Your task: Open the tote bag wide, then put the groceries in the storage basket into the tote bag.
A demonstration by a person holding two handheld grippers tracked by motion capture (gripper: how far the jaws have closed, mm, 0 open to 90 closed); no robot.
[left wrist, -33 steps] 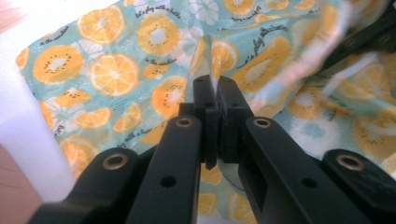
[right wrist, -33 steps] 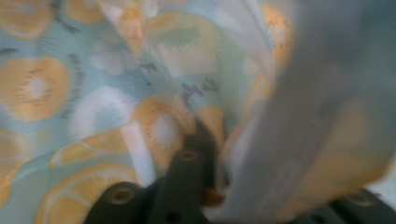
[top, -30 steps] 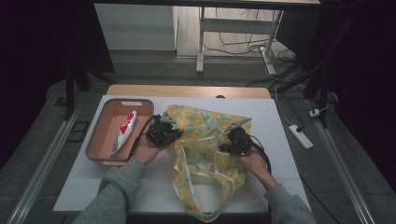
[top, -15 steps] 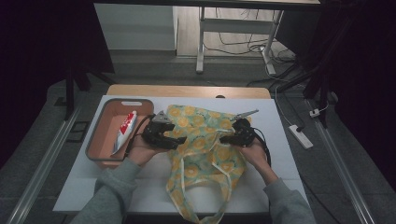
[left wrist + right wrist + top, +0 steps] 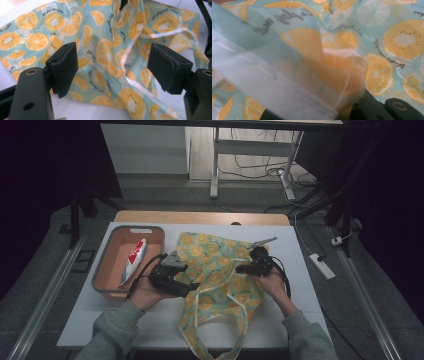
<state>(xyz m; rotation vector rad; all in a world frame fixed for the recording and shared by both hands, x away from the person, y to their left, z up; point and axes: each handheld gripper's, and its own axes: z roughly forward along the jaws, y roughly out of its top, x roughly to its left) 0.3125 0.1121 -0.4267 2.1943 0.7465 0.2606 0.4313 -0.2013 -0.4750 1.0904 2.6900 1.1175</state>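
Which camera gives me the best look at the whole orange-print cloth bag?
The high view: it takes in the teal cloth bag printed with orange slices spread whole on the white table, handles towards the person. The left gripper view shows part of the fabric and pale handles; the right gripper view shows blurred folds close up.

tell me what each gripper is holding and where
The right gripper pinches the edge of the orange-print teal fabric bag; the left gripper, jaws just opened, holds nothing.

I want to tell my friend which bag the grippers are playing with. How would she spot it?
Look at the white table. Right of the pinkish tray lies a floppy fabric bag, spread out flat. No neighbour looks like it: pale blue-green, covered in orange slices, with pale ribbon handles.
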